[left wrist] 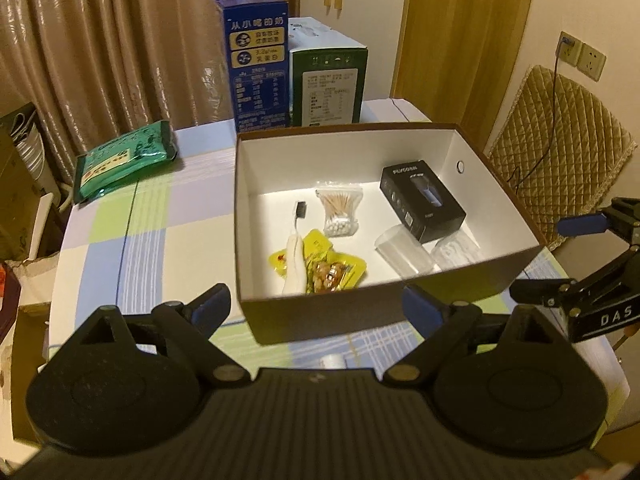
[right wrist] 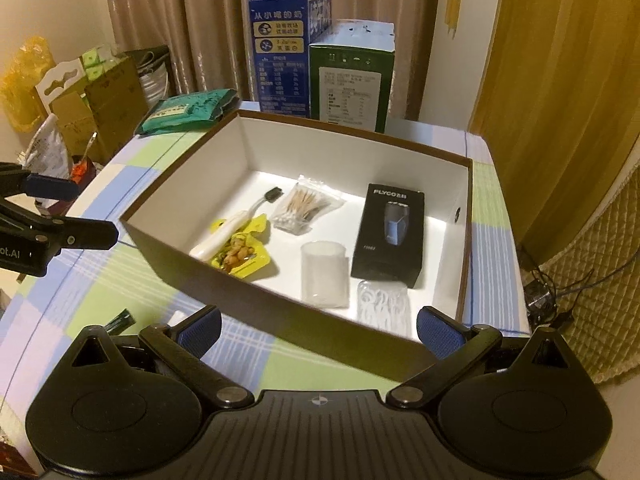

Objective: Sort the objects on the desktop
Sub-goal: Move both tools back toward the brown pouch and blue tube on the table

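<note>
Just below my cameras, both tongs, the left gripper (left wrist: 316, 312) and the right gripper (right wrist: 318, 330), gape wide and carry nothing. Beyond them the open box (left wrist: 320, 316) holds a toothbrush (left wrist: 294, 256) across a yellow snack pack (left wrist: 324, 268), cotton swabs (left wrist: 340, 212), two clear cups and a black shaver carton (left wrist: 422, 206). I judge sorting nearly done; next I'd seek leftovers, perhaps the green pouch (left wrist: 124, 158) farther back.
</note>
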Tool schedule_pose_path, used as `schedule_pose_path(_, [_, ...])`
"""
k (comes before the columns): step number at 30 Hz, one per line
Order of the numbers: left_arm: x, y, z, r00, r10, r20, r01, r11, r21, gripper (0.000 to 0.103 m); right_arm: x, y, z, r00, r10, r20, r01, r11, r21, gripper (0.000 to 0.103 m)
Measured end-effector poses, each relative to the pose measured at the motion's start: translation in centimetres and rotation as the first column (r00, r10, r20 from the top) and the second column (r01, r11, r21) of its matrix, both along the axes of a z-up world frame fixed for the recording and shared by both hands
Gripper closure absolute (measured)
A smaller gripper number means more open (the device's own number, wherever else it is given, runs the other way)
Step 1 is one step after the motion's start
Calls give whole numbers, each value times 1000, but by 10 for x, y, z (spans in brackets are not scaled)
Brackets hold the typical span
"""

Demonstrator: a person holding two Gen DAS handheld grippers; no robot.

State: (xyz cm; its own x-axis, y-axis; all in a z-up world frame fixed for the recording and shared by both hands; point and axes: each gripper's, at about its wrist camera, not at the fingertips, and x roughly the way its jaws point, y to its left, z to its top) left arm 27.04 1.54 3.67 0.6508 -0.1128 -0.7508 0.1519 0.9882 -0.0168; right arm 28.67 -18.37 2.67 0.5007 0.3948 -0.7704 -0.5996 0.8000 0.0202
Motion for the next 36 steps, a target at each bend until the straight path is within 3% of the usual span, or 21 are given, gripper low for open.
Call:
schedule_pose_path(11, [-54,19,-14,999,37,-20,-37,999,15,12,-39,-7,-4,1000,0,5,0,999,47,2])
schedule_pose_path(20, [-90,38,-44,992,79,-100,-80,997,-5,13,-59,-11,-29,998,5,-55,-3,999,38,2])
schedule_pose_path(32, [-108,32,-72,983,59,-172,-65,998,-24,19,-75,-14,-53,993,-5,-118,9,999,31,2])
schedule_pose_path(36, [-110,31,-75,984,44,-174,-50,998,-27,25,-78,-12,-62,992,-5,-129,8,1000,27,2])
